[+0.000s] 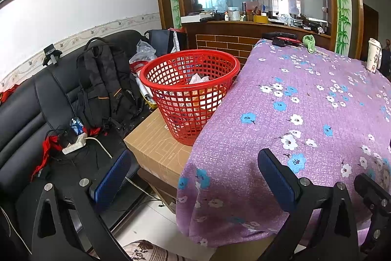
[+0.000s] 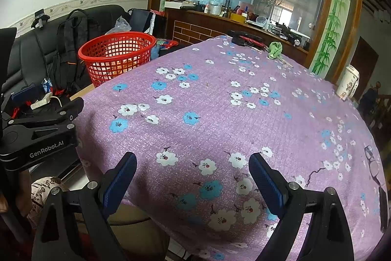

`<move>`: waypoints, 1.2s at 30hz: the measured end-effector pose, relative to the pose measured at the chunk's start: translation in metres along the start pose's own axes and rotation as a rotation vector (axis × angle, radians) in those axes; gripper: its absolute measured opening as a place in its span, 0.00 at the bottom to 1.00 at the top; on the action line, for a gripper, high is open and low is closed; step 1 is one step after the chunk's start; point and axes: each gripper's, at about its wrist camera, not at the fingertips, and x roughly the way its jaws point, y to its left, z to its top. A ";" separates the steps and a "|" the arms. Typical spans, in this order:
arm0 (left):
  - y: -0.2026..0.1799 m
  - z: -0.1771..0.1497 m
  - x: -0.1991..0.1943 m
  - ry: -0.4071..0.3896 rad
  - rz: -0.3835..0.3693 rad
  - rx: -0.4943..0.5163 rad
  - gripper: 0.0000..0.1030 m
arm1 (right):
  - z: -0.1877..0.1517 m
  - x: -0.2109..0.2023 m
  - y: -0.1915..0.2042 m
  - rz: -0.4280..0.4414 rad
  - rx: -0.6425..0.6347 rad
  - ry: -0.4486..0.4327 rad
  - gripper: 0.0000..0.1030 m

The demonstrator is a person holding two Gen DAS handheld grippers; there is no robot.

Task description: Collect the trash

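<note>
The left gripper (image 1: 193,177) is holding nothing, its 2 fingers wide. Ahead of them, the red basket (image 1: 189,92) is sitting with some trash inside. The right gripper (image 2: 193,177) is wide and empty too. Far past its fingers, a green scrap (image 2: 275,49) is waiting on the desk (image 2: 244,126), maybe the last piece.

The tablecloth (image 2: 220,114) hides the red basket's (image 2: 117,53) lower right side.

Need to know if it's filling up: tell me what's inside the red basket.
Through the red basket mesh, crumpled white plastic or paper and something orange show. The bottom layer is hidden behind the mesh and that litter.
</note>
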 end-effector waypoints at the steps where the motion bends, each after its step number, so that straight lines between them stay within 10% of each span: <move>1: 0.000 -0.001 0.000 0.000 0.000 0.001 1.00 | 0.000 0.000 0.000 0.001 0.001 0.000 0.92; 36: -0.013 0.012 0.003 -0.007 -0.042 0.071 1.00 | 0.001 0.006 -0.028 -0.021 0.102 0.011 0.92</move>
